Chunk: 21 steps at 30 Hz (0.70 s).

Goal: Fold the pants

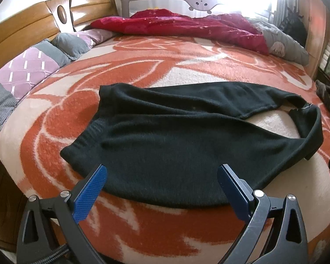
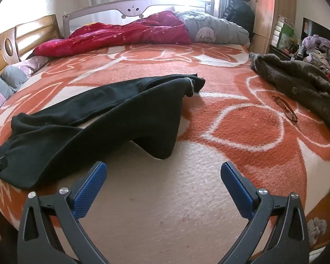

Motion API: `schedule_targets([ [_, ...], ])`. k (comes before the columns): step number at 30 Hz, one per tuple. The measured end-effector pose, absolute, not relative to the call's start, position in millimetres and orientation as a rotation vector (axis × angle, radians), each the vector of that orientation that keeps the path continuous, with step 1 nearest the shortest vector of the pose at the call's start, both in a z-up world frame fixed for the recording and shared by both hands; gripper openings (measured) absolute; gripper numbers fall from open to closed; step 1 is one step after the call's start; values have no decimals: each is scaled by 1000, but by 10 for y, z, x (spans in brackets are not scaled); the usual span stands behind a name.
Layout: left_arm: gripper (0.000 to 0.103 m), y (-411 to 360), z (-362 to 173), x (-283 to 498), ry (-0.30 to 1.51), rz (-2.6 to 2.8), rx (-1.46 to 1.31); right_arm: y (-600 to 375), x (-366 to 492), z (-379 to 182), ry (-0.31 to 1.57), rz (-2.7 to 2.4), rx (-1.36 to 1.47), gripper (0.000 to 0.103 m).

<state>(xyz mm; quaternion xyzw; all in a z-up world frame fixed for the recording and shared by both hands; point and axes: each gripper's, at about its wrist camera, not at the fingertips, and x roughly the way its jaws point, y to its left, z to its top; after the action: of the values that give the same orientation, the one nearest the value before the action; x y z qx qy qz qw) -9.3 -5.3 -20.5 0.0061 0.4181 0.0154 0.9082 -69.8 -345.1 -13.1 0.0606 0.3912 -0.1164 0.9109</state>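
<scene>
The soft black pants point(image 1: 175, 136) lie flat on the bed's orange and cream flower blanket point(image 1: 55, 118). The left gripper point(image 1: 161, 171) has its blue fingers point(image 1: 92, 189) wide apart over the pants' near edge. The right gripper point(image 2: 163, 170) is wide too, holding nothing, with the pants just left of it.

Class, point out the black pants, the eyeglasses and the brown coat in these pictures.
black pants point(image 1: 165, 140): left wrist view, on the middle of the fabric.
eyeglasses point(image 2: 286, 108): right wrist view, on the frame.
brown coat point(image 2: 296, 81): right wrist view, on its fuzzy body.
</scene>
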Motion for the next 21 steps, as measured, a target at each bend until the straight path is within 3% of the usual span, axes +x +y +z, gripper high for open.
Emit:
schedule_targets([
  [21,101,132,-106,-56,818,45,-51,-3301,-589,-73,826,-235,82,103],
])
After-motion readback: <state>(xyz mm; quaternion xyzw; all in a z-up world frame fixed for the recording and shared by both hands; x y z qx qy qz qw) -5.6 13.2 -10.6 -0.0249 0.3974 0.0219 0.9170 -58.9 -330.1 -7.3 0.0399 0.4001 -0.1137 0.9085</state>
